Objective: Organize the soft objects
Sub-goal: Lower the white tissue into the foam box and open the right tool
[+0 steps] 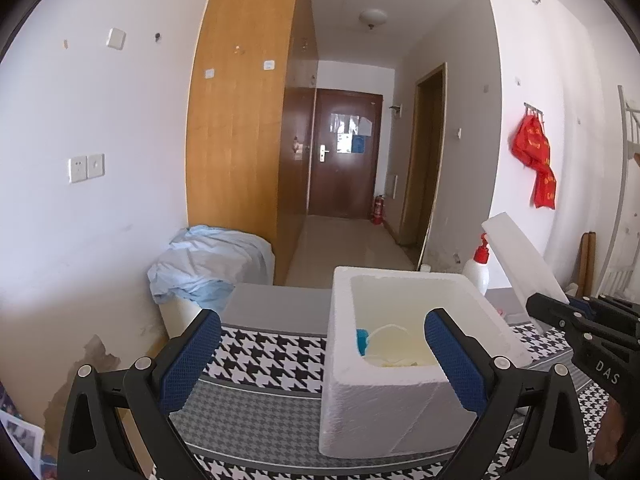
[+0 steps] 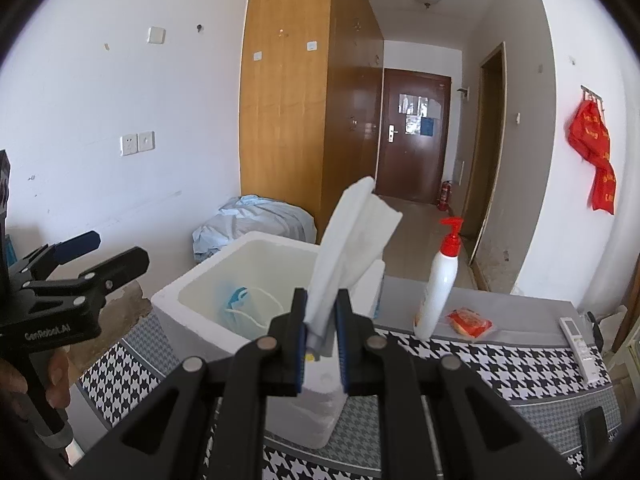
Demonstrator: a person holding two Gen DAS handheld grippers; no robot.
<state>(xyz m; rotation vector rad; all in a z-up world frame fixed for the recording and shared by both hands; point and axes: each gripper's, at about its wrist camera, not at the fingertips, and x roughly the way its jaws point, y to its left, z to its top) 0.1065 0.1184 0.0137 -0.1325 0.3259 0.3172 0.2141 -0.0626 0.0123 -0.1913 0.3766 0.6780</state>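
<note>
A white foam box [image 1: 384,392] stands on the houndstooth-covered table [image 1: 264,356]. It holds a pale yellowish soft item [image 1: 394,346] and a blue item [image 1: 362,340]; the box also shows in the right wrist view [image 2: 208,296], with a blue-and-white item [image 2: 240,304] inside. My left gripper [image 1: 324,356] is open and empty, its jaws either side of the box's left half. My right gripper [image 2: 322,334] is shut on a white folded cloth [image 2: 352,240], which sticks upright over the box's near corner. In the left wrist view the cloth [image 1: 520,268] shows at the right.
A white pump bottle with a red top [image 2: 438,288], a red snack packet [image 2: 468,322] and a remote control [image 2: 580,346] lie on the table to the right of the box. A bundle of pale blue fabric [image 1: 208,268] sits on a stand by the wall behind.
</note>
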